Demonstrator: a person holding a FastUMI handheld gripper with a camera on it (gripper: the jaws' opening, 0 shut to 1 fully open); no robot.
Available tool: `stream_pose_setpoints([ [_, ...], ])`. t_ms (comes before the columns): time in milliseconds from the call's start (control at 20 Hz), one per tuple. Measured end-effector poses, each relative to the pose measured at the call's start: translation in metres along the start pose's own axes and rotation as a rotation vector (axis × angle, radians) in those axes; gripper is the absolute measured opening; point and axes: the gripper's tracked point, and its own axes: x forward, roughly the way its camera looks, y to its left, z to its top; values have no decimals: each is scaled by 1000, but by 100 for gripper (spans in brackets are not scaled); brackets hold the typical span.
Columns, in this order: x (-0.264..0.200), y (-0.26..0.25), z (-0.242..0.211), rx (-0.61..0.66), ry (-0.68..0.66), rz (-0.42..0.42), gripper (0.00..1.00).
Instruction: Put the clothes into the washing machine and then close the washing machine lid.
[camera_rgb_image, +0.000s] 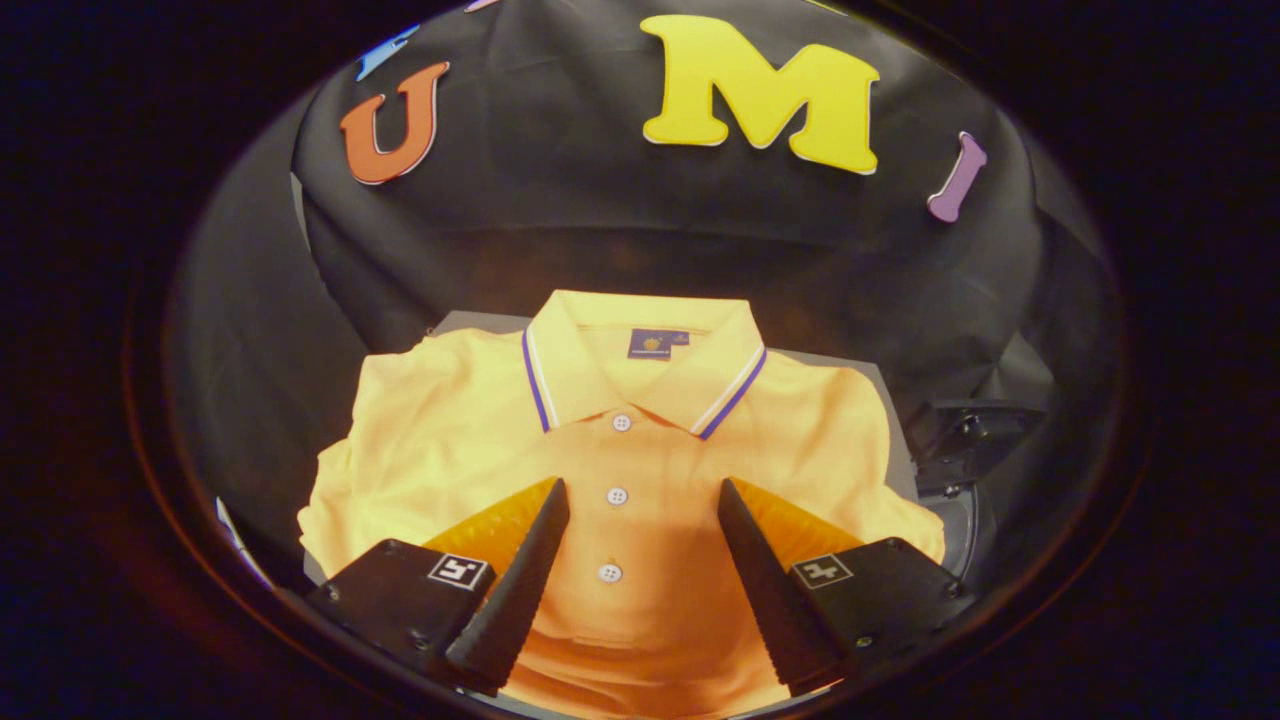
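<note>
A yellow polo shirt (620, 450) lies spread flat, front up, directly under and ahead of the gripper (643, 490). Its collar (640, 365), edged with a blue and white stripe, sits beyond the fingertips, with a small dark label inside the neck. Three white buttons (617, 496) run down the placket in a line that passes through the gap between the two fingers. The lowest button lies between the fingers, the middle one near their tips, the top one just past them below the collar. The shirt's body spreads out to either side of the fingers, and the sleeves look folded or tucked at the sides.

The gripper's fingers are spread wide apart over the shirt's chest, and nothing is held between them. Whether the tips touch the cloth cannot be told.

The shirt rests on a flat grey board (885, 400), whose edge shows past the shoulders on both sides of the collar. To the right of the right finger, past the shirt's edge, there is a dark piece of equipment (965, 440) with screws and a round part below it; what it is cannot be told.
</note>
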Motion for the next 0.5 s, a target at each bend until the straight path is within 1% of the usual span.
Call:
stream_pose_setpoints([
  [50, 0, 0, -1, -16, 13, 2, 92],
  [100, -1, 3, 1, -43, 15, 22, 90],
  [150, 1, 4, 2, -60, 9, 41, 84],
  [250, 3, 1, 3, -64, 13, 49, 54],
  [350, 4, 0, 4, -97, 20, 75, 39],
  [450, 3, -1, 4, -79, 15, 93, 11],
  [500, 1, -2, 4, -106, 3, 98, 9],
])
